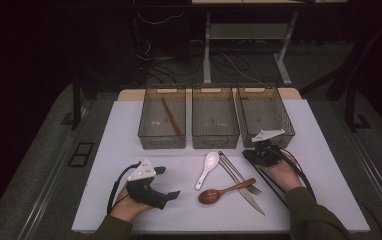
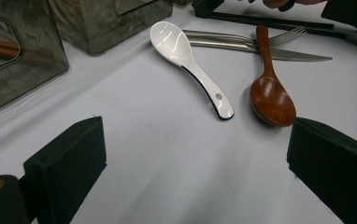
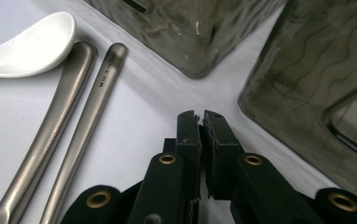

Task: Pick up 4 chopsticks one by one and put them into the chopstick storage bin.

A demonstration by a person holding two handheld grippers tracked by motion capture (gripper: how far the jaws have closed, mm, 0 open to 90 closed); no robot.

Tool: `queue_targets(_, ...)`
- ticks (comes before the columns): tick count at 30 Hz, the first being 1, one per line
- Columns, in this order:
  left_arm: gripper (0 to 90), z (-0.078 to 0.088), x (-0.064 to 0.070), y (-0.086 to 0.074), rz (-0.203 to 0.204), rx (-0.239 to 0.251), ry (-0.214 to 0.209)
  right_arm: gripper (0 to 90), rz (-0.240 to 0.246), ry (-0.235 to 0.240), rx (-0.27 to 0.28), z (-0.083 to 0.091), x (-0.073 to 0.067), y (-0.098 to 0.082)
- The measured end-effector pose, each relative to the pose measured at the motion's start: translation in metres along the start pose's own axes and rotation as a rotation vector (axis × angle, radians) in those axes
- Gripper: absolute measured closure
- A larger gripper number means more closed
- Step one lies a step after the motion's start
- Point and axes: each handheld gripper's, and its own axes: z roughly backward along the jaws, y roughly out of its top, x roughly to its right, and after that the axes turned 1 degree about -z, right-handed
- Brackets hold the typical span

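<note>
A: Right gripper view: the right gripper point(image 3: 200, 116) has its two black jaws pressed together with nothing between them, hovering over the white tabletop point(image 3: 139, 107) in front of the gap between two smoky bins.

B: And what is nearest to it?

A: The steel fork handle point(image 3: 88, 116) and the steel table knife handle point(image 3: 50, 126), lying side by side just to the left of the jaws in that view. Their long axes run roughly along the gripper's own line, so I judge a small sideways shift and an opening of the jaws would meet them.

B: The other hand?

A: In the high view the left gripper point(image 1: 161, 182) rests with its jaws spread wide and empty, pointing towards the brown wooden spoon point(image 1: 214, 194) and the white ceramic soup spoon point(image 1: 207, 169). The right gripper is the nearer one to the steel pieces.

B: Count?

A: One fork, one knife, two spoons loose; three translucent grey plastic bins point(image 1: 215, 117); brown chopsticks point(image 1: 171, 116) in the left bin.
</note>
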Motion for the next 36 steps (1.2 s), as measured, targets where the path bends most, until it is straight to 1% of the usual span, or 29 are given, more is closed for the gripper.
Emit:
queue_targets(1,3.8,0.000,0.000,0.000,0.000,0.000,0.000,82.7,0.000,0.001,0.001,0.000,0.000,0.000)
queue_targets(3,3.8,0.000,0.000,0.000,-0.001,0.001,0.000,71.8,-0.001,0.007,0.001,0.001,0.001,0.000)
queue_targets(4,3.8,0.000,0.000,0.000,-0.001,0.000,-0.001,69.0,-0.001,0.003,0.003,0.002,0.002,0.000)
queue_targets(8,3.8,0.000,0.000,0.000,-0.002,-0.001,-0.002,61.2,-0.014,0.010,0.026,0.011,0.006,0.000)
queue_targets(10,3.8,0.000,0.000,0.000,-0.002,-0.001,-0.002,55.1,-0.027,0.020,0.039,0.015,0.007,-0.001)
queue_targets(14,3.8,0.000,0.000,0.000,0.000,0.001,0.001,50.5,-0.061,0.048,0.040,0.029,0.010,-0.003)
queue_targets(15,3.8,0.000,0.000,0.000,-0.001,0.000,0.002,48.5,-0.061,0.050,0.041,0.033,0.011,-0.004)
queue_targets(18,3.8,0.000,0.000,0.000,-0.003,0.000,-0.001,46.3,-0.053,0.064,0.063,0.043,0.011,-0.006)
queue_targets(20,3.8,0.000,0.000,0.000,-0.002,0.001,0.000,46.3,-0.049,0.064,0.060,0.049,0.010,-0.008)
queue_targets(23,3.8,0.001,0.000,0.000,-0.002,0.002,0.001,46.0,-0.048,0.070,0.072,0.055,0.011,-0.012)
queue_targets(25,3.8,0.001,0.000,0.000,-0.004,0.001,0.002,46.4,-0.056,0.076,0.079,0.060,0.012,-0.015)
queue_targets(28,3.8,0.002,-0.001,0.000,-0.002,0.003,0.001,47.0,-0.063,0.070,0.088,0.068,0.012,-0.019)
queue_targets(29,3.8,0.002,-0.001,0.000,-0.001,0.007,0.001,47.3,-0.064,0.075,0.092,0.070,0.013,-0.020)
queue_targets(33,3.8,0.002,-0.001,0.000,0.002,0.009,0.001,48.7,-0.064,0.073,0.093,0.079,0.012,-0.027)
queue_targets(36,3.8,0.002,-0.001,0.000,-0.001,0.002,0.001,50.6,-0.057,0.069,0.086,0.088,0.008,-0.033)
